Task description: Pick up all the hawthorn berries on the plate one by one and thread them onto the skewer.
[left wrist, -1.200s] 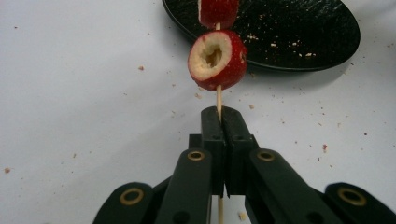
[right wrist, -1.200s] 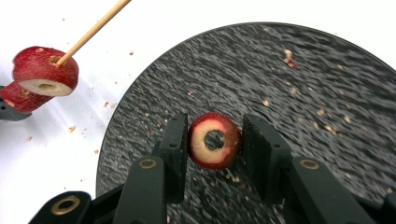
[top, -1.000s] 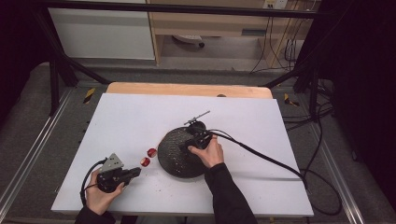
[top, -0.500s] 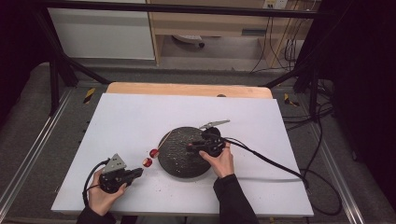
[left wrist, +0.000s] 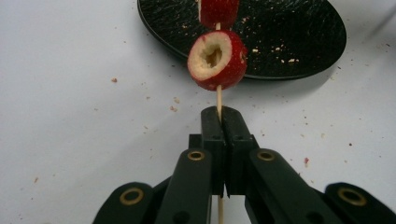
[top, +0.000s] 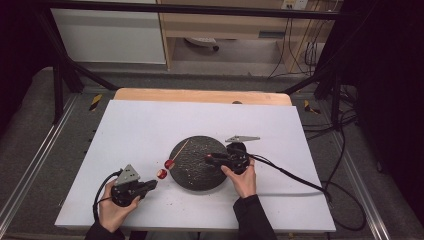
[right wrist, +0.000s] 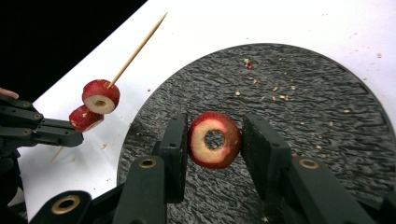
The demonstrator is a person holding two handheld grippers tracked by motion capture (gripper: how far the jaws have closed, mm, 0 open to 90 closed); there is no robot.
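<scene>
My left gripper (top: 151, 184) (left wrist: 219, 115) is shut on the lower end of a thin wooden skewer (top: 180, 149) (right wrist: 137, 49). Two red hollow-cored fruit slices (top: 165, 168) (left wrist: 217, 60) (right wrist: 100, 96) are threaded on it, just left of a round black plate (top: 200, 175) (left wrist: 289, 28) (right wrist: 317, 93). The skewer's point reaches over the plate's rim. My right gripper (top: 208, 159) (right wrist: 214, 123) points left over the plate, jaws closed on a third red ring slice (right wrist: 214, 140) that hangs slightly above the plate.
The white table top (top: 150, 130) carries scattered crumbs near the plate. A wooden strip (top: 200, 95) runs along its far edge. The right gripper's cable (top: 295, 177) trails off to the right.
My right hand has shifted right and swung its gripper to point left across the plate, with the ring slice between its jaws. The left gripper and skewer have barely moved.
</scene>
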